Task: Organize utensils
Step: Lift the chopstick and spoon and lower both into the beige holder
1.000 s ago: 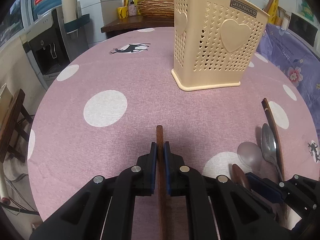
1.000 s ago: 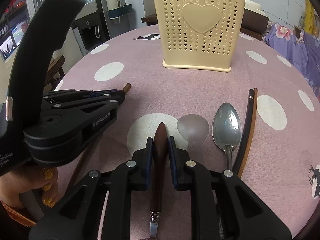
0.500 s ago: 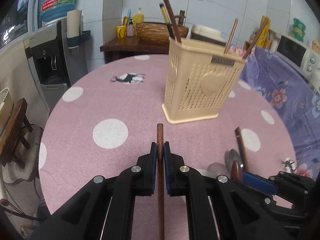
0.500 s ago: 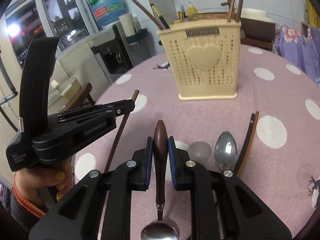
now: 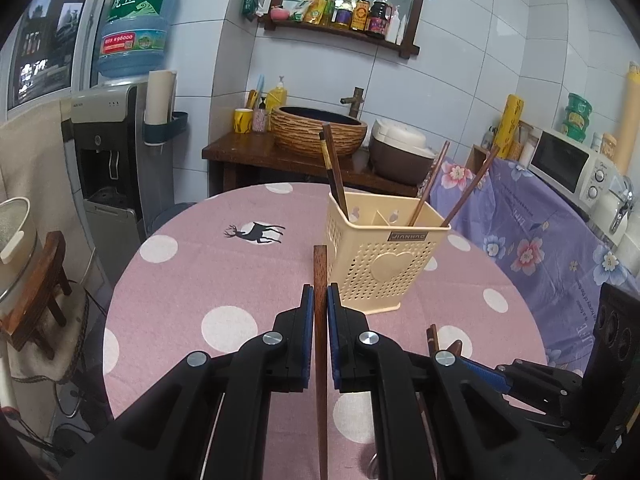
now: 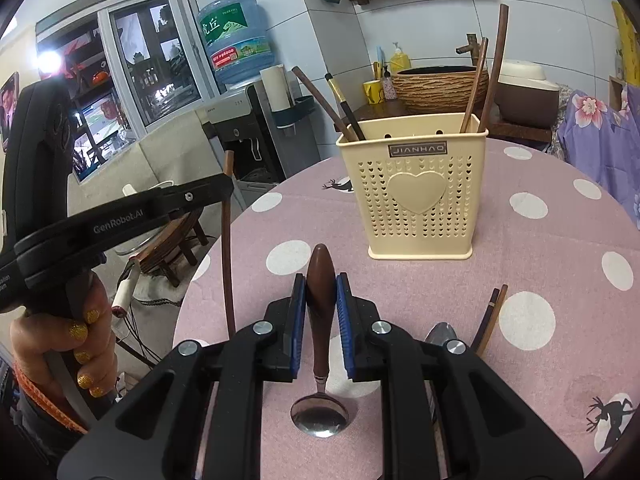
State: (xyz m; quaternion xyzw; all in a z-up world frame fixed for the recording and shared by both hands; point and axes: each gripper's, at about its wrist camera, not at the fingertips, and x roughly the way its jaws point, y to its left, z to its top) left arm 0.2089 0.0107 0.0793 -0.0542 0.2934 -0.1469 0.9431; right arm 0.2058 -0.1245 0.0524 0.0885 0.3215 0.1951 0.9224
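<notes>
My left gripper (image 5: 319,300) is shut on a brown wooden chopstick (image 5: 320,276) and holds it above the pink dotted table, just short of the cream utensil basket (image 5: 384,264). The chopstick also shows in the right wrist view (image 6: 228,240), hanging from the left gripper (image 6: 224,184). My right gripper (image 6: 320,292) is shut on the brown handle of a metal spoon (image 6: 320,280), its bowl hanging below. The basket (image 6: 416,196) stands ahead and holds several chopsticks.
A metal spoon (image 6: 440,332) and a pair of chopsticks (image 6: 490,320) lie on the table (image 6: 540,248) at the right. A water dispenser (image 5: 108,152) and a wooden stool (image 5: 40,292) stand left of the table. A purple flowered cloth (image 5: 540,240) lies at the right.
Both grippers have risen from the table with their utensils. The chopstick and the brown-handled spoon now hang in the air, and the view looks down on the basket from higher.
</notes>
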